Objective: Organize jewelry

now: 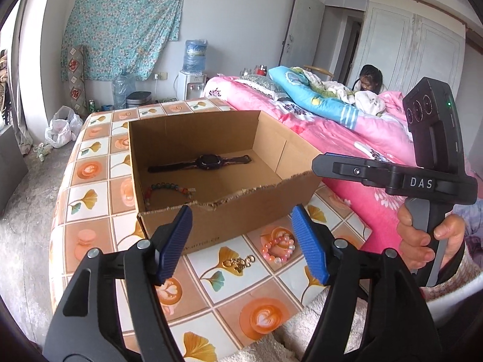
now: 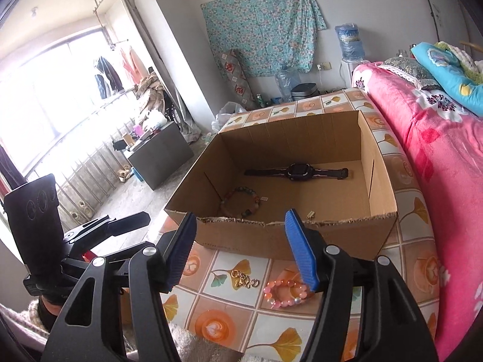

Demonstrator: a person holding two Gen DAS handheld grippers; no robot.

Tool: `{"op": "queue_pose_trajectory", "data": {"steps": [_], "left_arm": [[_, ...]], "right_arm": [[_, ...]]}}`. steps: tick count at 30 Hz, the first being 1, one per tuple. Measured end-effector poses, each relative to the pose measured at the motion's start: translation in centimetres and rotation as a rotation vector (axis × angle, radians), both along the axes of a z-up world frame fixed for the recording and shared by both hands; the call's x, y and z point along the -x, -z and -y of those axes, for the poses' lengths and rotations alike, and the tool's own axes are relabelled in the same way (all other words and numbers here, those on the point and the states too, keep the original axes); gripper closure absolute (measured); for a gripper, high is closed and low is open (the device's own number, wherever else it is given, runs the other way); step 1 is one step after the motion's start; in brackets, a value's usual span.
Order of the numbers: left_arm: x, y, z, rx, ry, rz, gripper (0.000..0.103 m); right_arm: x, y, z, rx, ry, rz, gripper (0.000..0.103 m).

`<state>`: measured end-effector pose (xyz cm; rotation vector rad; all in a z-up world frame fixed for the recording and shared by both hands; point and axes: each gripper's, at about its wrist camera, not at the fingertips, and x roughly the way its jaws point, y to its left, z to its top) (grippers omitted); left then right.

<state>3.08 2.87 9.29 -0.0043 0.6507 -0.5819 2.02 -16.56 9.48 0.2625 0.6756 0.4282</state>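
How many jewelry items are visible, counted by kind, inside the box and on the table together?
Watch: 1, black watch in the cardboard box
Bead bracelets: 2, multicolour bracelet in the box, pink bracelet on the table
Gold chain pieces: 1, gold chain cluster on the table
Total: 4

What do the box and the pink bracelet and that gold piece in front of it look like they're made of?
The box looks like plain brown corrugated cardboard, matte, with a torn, ragged front edge. The pink bracelet seems to be glossy, translucent beads, glass or plastic; which one I cannot tell. The gold piece looks like shiny yellow metal links and rings, possibly only plated.
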Motion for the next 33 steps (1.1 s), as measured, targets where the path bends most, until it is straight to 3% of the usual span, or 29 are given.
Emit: {"op": "queue_pose_trajectory", "data": {"steps": [15,33], "left_arm": [[1.3,4.4,1.5,-0.082,0.009,-0.105,0.036],[0.3,6.3,2.3,-0.157,-0.014,-0.155,0.030]], "right_arm": [[1.7,4.0,0.7,0.008,0.016,-0.124,0.043],[0.9,6.1,1.1,0.003,0.040,-0.218,0.043]]}}
